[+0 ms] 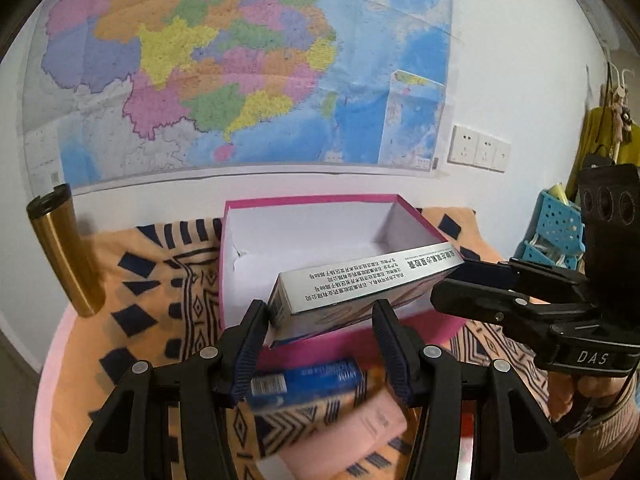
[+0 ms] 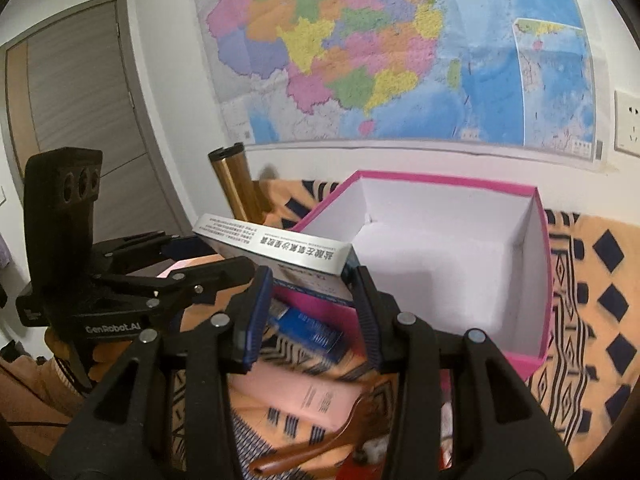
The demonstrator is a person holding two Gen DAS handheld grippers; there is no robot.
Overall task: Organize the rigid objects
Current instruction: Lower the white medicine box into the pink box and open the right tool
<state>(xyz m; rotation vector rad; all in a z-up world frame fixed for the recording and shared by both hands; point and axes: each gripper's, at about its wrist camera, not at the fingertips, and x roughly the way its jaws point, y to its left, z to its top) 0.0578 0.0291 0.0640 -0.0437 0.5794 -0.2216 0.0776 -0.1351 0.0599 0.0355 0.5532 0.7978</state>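
A white medicine box (image 1: pixel 360 284) with black print is held above the near rim of an open pink box (image 1: pixel 316 232) with a white inside. Both grippers hold it. My left gripper (image 1: pixel 320 320) is shut on its one end; my right gripper (image 2: pixel 310 284) is shut on its other end (image 2: pixel 280 254). The right gripper shows in the left wrist view (image 1: pixel 472 284), and the left gripper in the right wrist view (image 2: pixel 208 264). The pink box (image 2: pixel 460 256) looks empty inside. A blue box (image 1: pixel 308 384) and a pale pink box (image 1: pixel 352 428) lie on the cloth below.
A gold tumbler (image 1: pixel 66 256) stands at the left on the patterned orange cloth (image 1: pixel 152 300). A wooden spoon (image 2: pixel 312 444) lies near the pale pink box (image 2: pixel 304 392). A blue basket (image 1: pixel 556 228) is at the far right. A map covers the wall behind.
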